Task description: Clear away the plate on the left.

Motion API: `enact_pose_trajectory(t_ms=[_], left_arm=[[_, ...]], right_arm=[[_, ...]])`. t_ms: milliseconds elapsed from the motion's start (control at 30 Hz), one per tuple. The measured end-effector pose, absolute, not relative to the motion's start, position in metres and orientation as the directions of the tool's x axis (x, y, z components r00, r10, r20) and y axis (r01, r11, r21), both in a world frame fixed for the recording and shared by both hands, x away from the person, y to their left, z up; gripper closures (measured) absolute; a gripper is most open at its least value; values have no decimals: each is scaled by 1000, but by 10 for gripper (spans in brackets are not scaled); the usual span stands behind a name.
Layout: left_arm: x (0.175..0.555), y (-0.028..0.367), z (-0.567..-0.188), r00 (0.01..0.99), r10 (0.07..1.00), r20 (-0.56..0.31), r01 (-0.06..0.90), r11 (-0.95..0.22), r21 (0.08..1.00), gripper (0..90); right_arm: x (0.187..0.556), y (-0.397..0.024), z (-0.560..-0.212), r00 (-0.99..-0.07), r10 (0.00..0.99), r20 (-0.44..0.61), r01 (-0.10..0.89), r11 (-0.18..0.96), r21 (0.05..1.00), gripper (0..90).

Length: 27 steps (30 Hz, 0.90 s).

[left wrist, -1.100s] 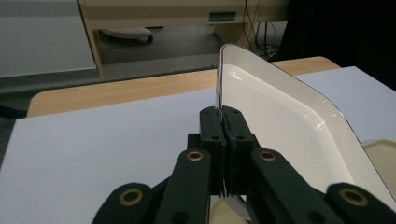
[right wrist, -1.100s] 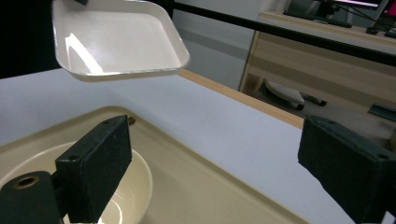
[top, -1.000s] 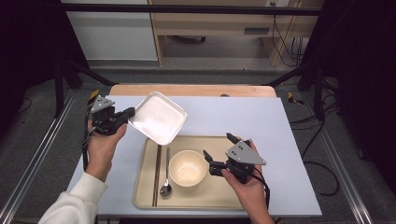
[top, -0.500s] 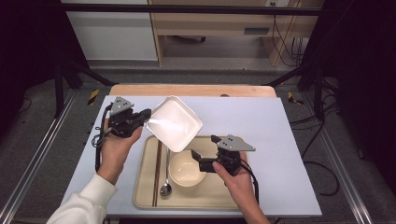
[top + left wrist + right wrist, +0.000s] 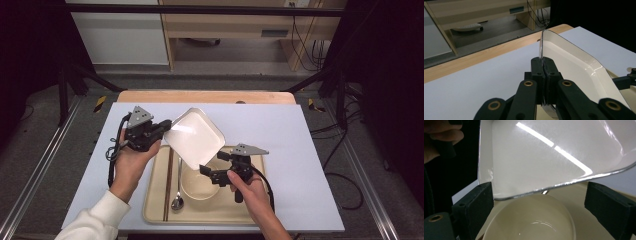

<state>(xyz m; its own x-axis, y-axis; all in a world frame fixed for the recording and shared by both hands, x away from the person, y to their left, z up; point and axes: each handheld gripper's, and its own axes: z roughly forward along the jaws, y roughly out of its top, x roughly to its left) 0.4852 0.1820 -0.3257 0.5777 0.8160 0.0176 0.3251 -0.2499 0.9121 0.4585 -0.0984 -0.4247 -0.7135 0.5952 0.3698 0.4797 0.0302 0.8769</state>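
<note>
The left gripper is clamped tight on the rim of the white square plate, its jaws pressed together on the thin edge in the left gripper view, where the plate stands tilted up on its side and stretches away ahead of the jaws. A second ago that plate hung out over the bare desk, off to the far left of the tray; since then the left hand has carried it across, so that its lower corner now hangs over the cream bowl. The right gripper has meanwhile come in and down from the tray's right side, and its jaws are spread wide with nothing between the pads. In the right gripper view the plate slants just above and ahead of the jaws, with the bowl directly below.

I judge this to be a hand-off or a two-handed steadying in the making (the open jaws are lined up on the plate's lower edge), with the plate bound for the tray, perhaps on top of the bowl. The spoon and chopsticks lie left of the bowl, beneath the left gripper's reach, apart from the plate.
</note>
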Motion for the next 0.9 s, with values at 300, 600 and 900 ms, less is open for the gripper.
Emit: enact_pose_trajectory(t_ms=[300,600,900], left_arm=[[479,183,-331,576,817,19,308,-239,921,887],[468,180,-353,550,835,-31,298,-162,941,889],[456,174,-366,528,849,-20,278,-151,949,889]], right_arm=[[459,-105,-415,-673,642,367,468,-16,884,225],[459,-109,-396,-621,739,261,404,16,915,504],[462,-114,-393,-544,805,235,404,6,915,691]])
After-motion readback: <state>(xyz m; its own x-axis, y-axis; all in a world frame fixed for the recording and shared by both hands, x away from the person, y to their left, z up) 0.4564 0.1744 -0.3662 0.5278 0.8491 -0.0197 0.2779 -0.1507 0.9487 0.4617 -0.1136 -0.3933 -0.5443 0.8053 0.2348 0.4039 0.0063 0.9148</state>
